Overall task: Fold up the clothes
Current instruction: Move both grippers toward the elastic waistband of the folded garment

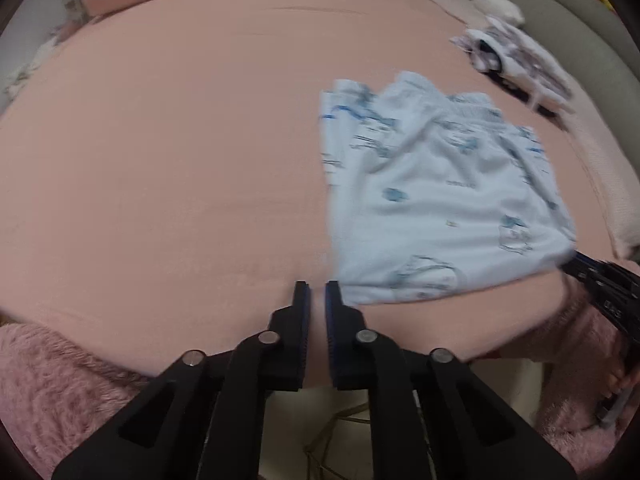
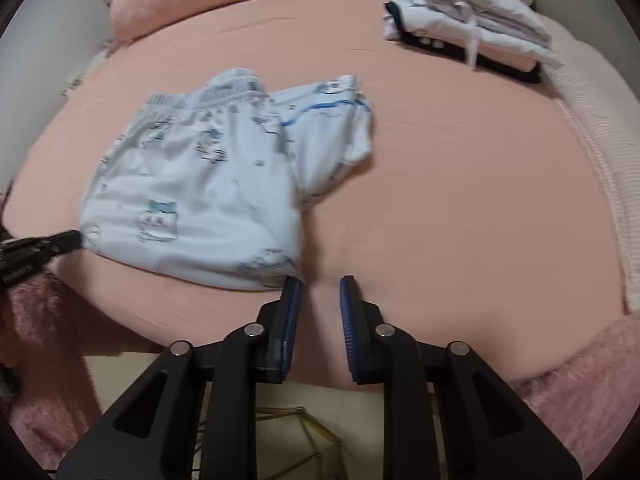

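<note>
A light blue printed garment with an elastic waistband (image 1: 432,200) (image 2: 200,184) lies folded on the pink bed sheet (image 1: 180,140). My left gripper (image 1: 316,292) sits just left of the garment's near corner. Its jaws are shut to a thin slit and only sheet shows between them. My right gripper (image 2: 320,282) is at the garment's other near corner. It is open a little, its left finger (image 2: 290,292) touches the cloth edge, and only bare sheet lies between the pads. Each gripper also shows in the other's view, the right gripper (image 1: 592,280) and the left gripper (image 2: 40,248), at the garment's near edge.
A stack of folded white and dark clothes (image 2: 472,28) (image 1: 516,64) lies at the far right of the bed. A pink pillow (image 2: 180,0) is at the back left. Fuzzy pink sleeves (image 1: 60,380) (image 2: 580,380) flank the near bed edge. A grey padded surround (image 1: 560,12) borders the right.
</note>
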Demonstrator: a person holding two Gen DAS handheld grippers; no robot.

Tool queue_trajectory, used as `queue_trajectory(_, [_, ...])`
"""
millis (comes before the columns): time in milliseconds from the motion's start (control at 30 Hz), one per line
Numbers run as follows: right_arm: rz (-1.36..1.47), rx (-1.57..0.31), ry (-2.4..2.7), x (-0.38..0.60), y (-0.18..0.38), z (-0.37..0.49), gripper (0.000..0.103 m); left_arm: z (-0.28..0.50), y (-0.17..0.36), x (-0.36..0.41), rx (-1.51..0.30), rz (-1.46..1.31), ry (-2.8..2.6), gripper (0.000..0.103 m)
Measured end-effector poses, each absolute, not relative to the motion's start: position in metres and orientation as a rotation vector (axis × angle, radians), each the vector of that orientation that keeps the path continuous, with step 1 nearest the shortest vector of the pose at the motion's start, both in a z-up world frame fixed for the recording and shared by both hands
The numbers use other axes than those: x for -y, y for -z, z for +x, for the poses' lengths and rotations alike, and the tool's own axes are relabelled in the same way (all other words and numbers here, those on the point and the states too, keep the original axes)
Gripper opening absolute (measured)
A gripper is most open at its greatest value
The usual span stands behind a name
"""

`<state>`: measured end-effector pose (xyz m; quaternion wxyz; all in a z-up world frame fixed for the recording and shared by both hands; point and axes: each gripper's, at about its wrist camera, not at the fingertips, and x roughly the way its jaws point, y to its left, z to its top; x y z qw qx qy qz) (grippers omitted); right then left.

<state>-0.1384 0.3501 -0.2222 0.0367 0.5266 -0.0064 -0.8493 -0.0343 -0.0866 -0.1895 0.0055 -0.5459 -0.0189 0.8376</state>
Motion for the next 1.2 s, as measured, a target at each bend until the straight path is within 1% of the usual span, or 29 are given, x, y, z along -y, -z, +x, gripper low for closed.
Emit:
queue_trajectory(33, [1.631,0.014,2.630,-0.354,0.222,-0.138,0.013,-0.035,0.188,0.094,0.147,-1.708,-2.614,0.005])
queue_trajectory(100, [1.625,0.160,2.638,-0.372,0.215,-0.135,0.017,-0.037,0.182,0.108,0.339,-1.657,-2.578,0.005])
queue_trajectory(167, [1.550,0.260,2.632,-0.379,0.204,-0.132,0.026,-0.039,0.169,0.104,0.353,-1.539,-2.589,0.006])
queue_trajectory(200, [1.512,0.276,2.620,-0.379,0.201,-0.130,0.030,-0.040,0.162,0.095,0.315,-1.472,-2.584,0.006])
queue_trajectory(300, [1.416,0.255,2.530,-0.355,0.197,-0.138,0.031,-0.054,0.154,0.064,0.259,-1.353,-2.485,0.011])
queue_trajectory(333, [1.399,0.201,2.514,-0.342,0.197,-0.144,0.031,-0.060,0.154,0.054,0.260,-1.331,-2.442,0.021])
queue_trajectory(367, [1.384,0.137,2.503,-0.330,0.198,-0.150,0.031,-0.069,0.158,0.045,0.261,-1.336,-2.409,0.037])
queue_trajectory(400, [1.382,0.076,2.500,-0.322,0.200,-0.158,0.032,-0.079,0.167,0.038,0.241,-1.367,-2.398,0.042])
queue_trajectory(467, [1.426,-0.023,2.498,-0.315,0.214,-0.177,0.031,-0.093,0.182,0.035,0.169,-1.442,-2.409,0.041])
queue_trajectory(500, [1.459,-0.049,2.497,-0.320,0.220,-0.183,0.029,-0.095,0.188,0.040,0.115,-1.483,-2.430,0.035])
queue_trajectory(533, [1.496,-0.067,2.497,-0.326,0.225,-0.188,0.029,-0.095,0.188,0.048,0.131,-1.494,-2.444,0.023])
queue_trajectory(600, [1.511,0.003,2.512,-0.345,0.219,-0.190,0.030,-0.098,0.178,0.068,0.224,-1.509,-2.493,0.023])
queue_trajectory(633, [1.518,0.014,2.536,-0.352,0.214,-0.191,0.034,-0.097,0.172,0.074,0.236,-1.482,-2.531,0.024])
queue_trajectory(733, [1.428,0.096,2.536,-0.360,0.192,-0.197,0.035,-0.100,0.154,0.068,0.211,-1.354,-2.514,0.024])
queue_trajectory(767, [1.384,0.107,2.522,-0.356,0.185,-0.201,0.035,-0.102,0.151,0.059,0.194,-1.330,-2.488,0.026])
queue_trajectory(800, [1.349,0.093,2.499,-0.347,0.182,-0.206,0.035,-0.106,0.154,0.047,0.151,-1.326,-2.468,0.028])
queue_trajectory(833, [1.334,0.065,2.471,-0.335,0.183,-0.212,0.035,-0.110,0.158,0.034,0.105,-1.324,-2.449,0.034])
queue_trajectory(900, [1.331,0.001,2.405,-0.310,0.194,-0.223,0.035,-0.119,0.170,0.016,0.004,-1.348,-2.442,0.036])
queue_trajectory(967, [1.359,-0.081,2.381,-0.298,0.213,-0.232,0.032,-0.130,0.188,0.007,-0.114,-1.406,-2.473,0.037])
queue_trajectory(1000, [1.363,-0.114,2.386,-0.298,0.221,-0.235,0.032,-0.133,0.191,0.014,-0.053,-1.400,-2.457,0.037])
queue_trajectory(1033, [1.367,-0.147,2.390,-0.299,0.229,-0.238,0.032,-0.134,0.189,0.023,-0.012,-1.402,-2.466,0.033])
queue_trajectory(1067, [1.360,-0.117,2.399,-0.308,0.229,-0.238,0.031,-0.135,0.186,0.032,0.026,-1.405,-2.477,0.029])
queue_trajectory(1100, [1.364,-0.111,2.427,-0.319,0.226,-0.238,0.028,-0.134,0.182,0.041,0.035,-1.406,-2.490,0.029])
queue_trajectory(1133, [1.364,-0.101,2.439,-0.327,0.224,-0.237,0.017,-0.133,0.178,0.049,0.055,-1.404,-2.520,0.029])
queue_trajectory(1167, [1.367,-0.069,2.458,-0.339,0.220,-0.236,0.015,-0.132,0.175,0.056,0.078,-1.403,-2.553,0.029])
queue_trajectory(1200, [1.367,-0.045,2.498,-0.349,0.215,-0.234,0.022,-0.130,0.173,0.059,0.095,-1.391,-2.565,0.030])
